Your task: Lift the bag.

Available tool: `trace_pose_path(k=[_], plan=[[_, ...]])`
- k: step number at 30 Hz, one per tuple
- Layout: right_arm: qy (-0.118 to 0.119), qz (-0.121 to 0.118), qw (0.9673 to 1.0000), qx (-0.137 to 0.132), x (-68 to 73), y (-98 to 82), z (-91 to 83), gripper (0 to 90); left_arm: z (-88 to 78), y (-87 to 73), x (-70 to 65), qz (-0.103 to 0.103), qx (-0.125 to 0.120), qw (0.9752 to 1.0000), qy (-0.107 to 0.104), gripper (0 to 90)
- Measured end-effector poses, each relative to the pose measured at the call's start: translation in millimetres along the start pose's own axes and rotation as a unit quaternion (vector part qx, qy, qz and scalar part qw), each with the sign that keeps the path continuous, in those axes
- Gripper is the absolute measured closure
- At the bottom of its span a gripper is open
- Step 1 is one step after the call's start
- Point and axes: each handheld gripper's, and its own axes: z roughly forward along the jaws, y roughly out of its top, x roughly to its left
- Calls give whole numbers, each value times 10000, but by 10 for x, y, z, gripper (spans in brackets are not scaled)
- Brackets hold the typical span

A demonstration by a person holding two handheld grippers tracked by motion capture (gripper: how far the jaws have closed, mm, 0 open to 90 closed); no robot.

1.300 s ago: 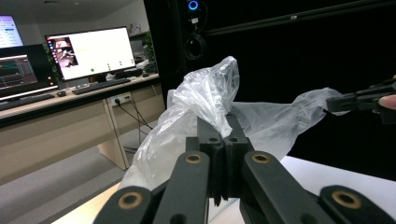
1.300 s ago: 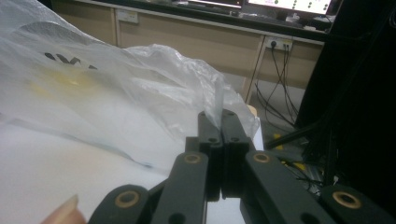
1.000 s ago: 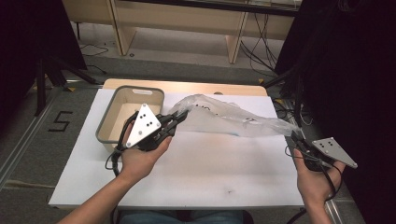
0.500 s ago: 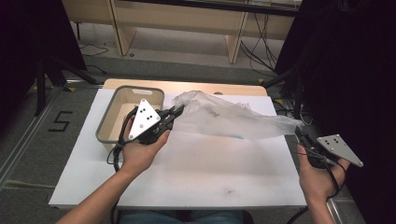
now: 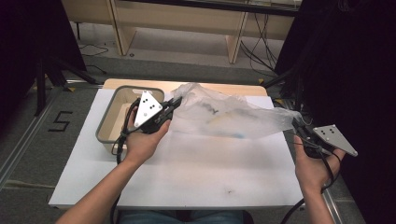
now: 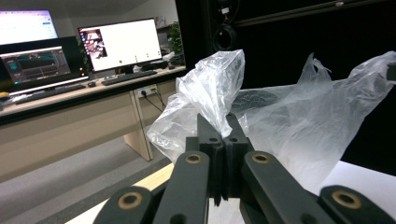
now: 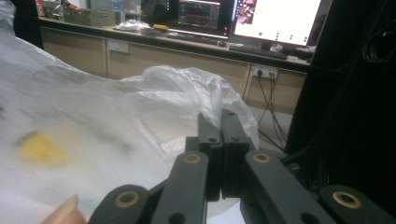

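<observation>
A clear plastic bag [image 5: 229, 116] hangs stretched across the white table [image 5: 196, 172], held at both ends. My left gripper [image 5: 175, 103] is shut on the bag's left end, beside the grey bin. In the left gripper view the jaws [image 6: 223, 128] pinch a crumpled fold of the bag [image 6: 299, 116]. My right gripper [image 5: 297, 125] is shut on the bag's right tip at the table's right edge. The right gripper view has its jaws [image 7: 220, 123] closed on the film [image 7: 93, 116]. Something yellow [image 7: 37, 147] shows blurred through the plastic.
A grey bin [image 5: 103, 126] with a pale inside stands at the table's back left, just behind my left hand. Wooden desk legs and cables [image 5: 261, 51] lie on the floor beyond the table. Dark curtains flank both sides. Monitors [image 6: 121, 44] stand on a desk.
My left gripper has moved a little away from the person, toward the bin's far corner, taking the bag's end with it. The bag now hangs straighter. The right hand has hardly shifted.
</observation>
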Motion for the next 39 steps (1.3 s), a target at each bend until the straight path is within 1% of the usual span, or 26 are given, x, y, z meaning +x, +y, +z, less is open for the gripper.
trace_pose_path(k=[2,5,6,7,8,11,13,14,15,18,19,22,29,30,33,39], plan=[[-1,15,10000,-7,12,16,71,899,36,-17,28,-10,49,10000,39,894],[16,-1,10000,-13,25,27,118,900,89,-48,72,-6,130,9999,100,894],[20,-12,10000,-17,48,35,170,899,108,-60,89,-14,149,9998,130,894],[20,-12,10000,-17,48,35,170,899,119,-66,99,-13,157,9998,141,894],[21,-18,10000,-20,68,37,209,900,134,-74,108,-42,156,9998,154,894],[22,-19,10000,-21,89,39,261,899,180,-94,155,-37,214,9996,205,894],[9,-15,10000,-27,101,39,307,899,219,-107,191,-74,266,9993,250,894],[6,-3,10000,-13,118,40,358,899,239,-113,208,-105,285,9992,277,894],[6,-3,10000,-13,118,40,358,899,258,-118,229,-109,310,9990,297,894],[-21,-6,10000,3,140,31,459,899,306,-137,280,-135,380,9986,353,894],[-21,-6,10000,3,140,31,459,899,319,-145,295,-149,414,9983,371,894],[-27,9,10000,12,155,6,531,898,365,-186,342,-171,528,9976,425,894],[-50,-3,9999,125,185,-83,669,898,470,-264,394,-218,714,9960,484,892],[-58,11,9999,150,186,-93,679,898,485,-277,399,-226,774,9955,502,893],[-65,32,9997,241,182,-132,721,898,529,-311,401,-211,896,9945,504,892],[-33,47,9993,369,203,-201,792,898,617,-375,403,-263,1060,9927,519,892]])
